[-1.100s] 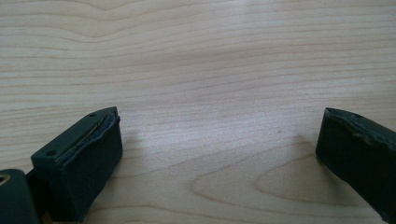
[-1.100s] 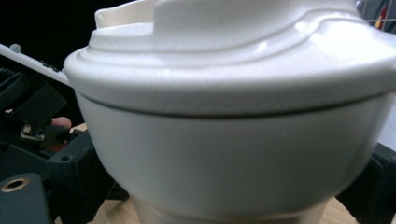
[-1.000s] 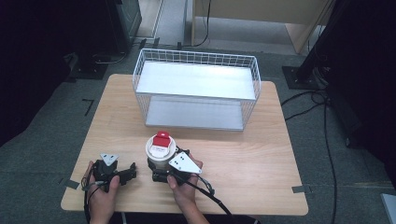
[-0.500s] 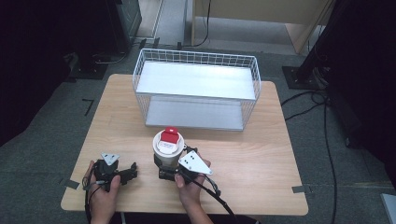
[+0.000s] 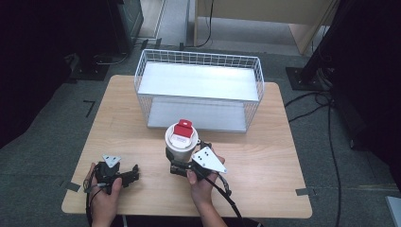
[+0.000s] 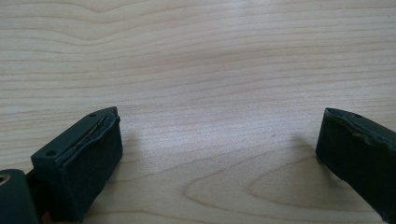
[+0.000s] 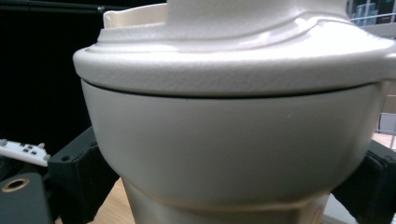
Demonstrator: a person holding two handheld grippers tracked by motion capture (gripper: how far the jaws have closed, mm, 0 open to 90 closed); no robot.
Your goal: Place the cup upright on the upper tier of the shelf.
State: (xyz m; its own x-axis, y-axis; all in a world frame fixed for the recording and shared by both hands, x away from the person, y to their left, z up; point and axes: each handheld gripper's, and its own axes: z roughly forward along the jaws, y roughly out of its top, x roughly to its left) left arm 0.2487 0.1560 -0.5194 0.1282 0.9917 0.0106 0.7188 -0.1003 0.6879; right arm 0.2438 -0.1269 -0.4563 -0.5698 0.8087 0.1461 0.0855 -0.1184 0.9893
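A cream cup point(image 5: 180, 142) with a lid and a red tab on top is lifted above the table's front middle, just in front of the wire basket point(image 5: 142, 85). My right gripper point(image 5: 177, 161) is shut on the cup's lower body; in the right gripper view the cup point(image 7: 233, 140) looms close between the two black jaws. My left gripper point(image 5: 132, 176) rests low on the wooden table point(image 5: 265, 156) at the front left, held by a hand. Its jaws stand wide apart over bare wood in the left gripper view, with nothing between the fingers point(image 6: 79, 163).
The white wire basket with a white floor stands at the back middle of the table. Black cables point(image 5: 222, 194) trail from the right gripper over the front edge. Dark equipment and cables lie on the floor around the table.
My right gripper has carried the cup up and to the right, toward the basket's front. The left gripper has stayed in place.
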